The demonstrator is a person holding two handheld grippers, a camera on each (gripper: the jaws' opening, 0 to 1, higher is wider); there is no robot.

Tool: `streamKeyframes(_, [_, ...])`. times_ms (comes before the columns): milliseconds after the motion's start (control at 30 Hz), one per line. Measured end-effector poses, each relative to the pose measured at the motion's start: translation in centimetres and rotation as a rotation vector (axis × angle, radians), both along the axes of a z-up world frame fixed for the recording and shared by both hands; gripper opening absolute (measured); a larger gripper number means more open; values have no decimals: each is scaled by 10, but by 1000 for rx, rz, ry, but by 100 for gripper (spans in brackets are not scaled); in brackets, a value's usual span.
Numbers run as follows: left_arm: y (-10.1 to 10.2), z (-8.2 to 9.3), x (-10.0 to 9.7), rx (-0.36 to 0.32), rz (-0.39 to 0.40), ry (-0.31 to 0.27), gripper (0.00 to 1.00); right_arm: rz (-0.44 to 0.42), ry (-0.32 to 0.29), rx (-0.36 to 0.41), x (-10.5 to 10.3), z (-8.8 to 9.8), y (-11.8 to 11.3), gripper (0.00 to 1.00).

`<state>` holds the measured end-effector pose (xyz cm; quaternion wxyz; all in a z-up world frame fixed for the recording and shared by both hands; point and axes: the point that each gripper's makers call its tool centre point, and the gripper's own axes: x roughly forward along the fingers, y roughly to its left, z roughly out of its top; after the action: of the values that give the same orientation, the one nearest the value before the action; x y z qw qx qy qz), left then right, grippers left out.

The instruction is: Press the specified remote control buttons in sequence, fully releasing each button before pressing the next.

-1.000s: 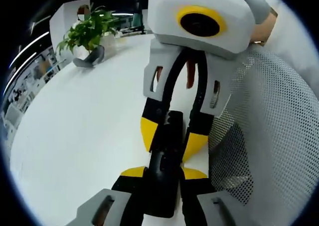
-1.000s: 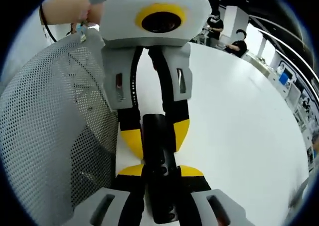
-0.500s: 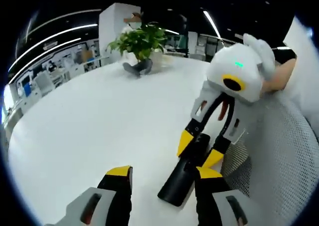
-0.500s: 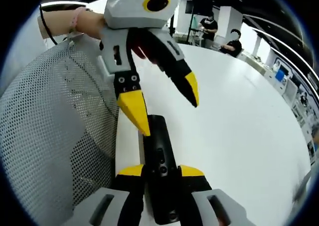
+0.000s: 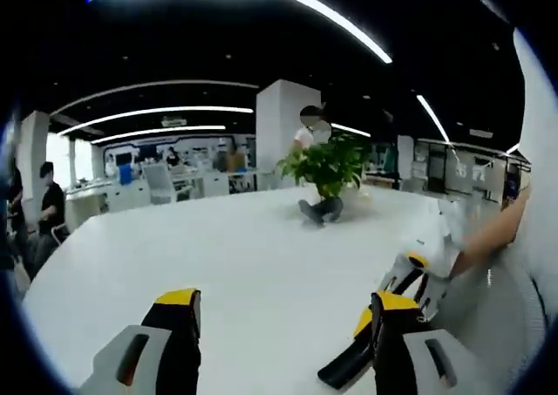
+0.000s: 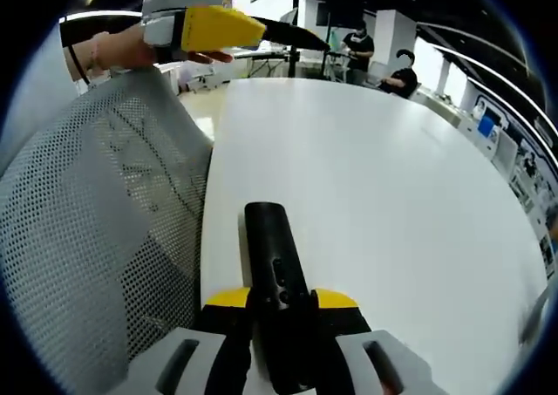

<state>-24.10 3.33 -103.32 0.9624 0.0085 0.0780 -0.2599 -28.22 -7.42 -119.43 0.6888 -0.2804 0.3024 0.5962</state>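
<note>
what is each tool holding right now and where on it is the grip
The right tool clamps the black remote control around its near end, the far end free. The left tool is open, holding nothing.

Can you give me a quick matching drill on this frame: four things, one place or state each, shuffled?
Things:
1. remote
2. left gripper
3. plant
4. mesh chair back

States:
A. far down the white table
B. open, nothing between its jaws
C. beside the table's edge
D. clamped in the right gripper

Pairs: 1-D, 2-B, 3-A, 4-C
</note>
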Motion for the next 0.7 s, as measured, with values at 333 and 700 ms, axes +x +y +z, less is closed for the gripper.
streamKeyframes(333, [32,24,-5,-158,125,-193,100,-15,28,16,-1,-1,0,26])
streamKeyframes(700, [34,7,-3,-134,126,-108,96,45,24,-96,-1,-3,-14,23])
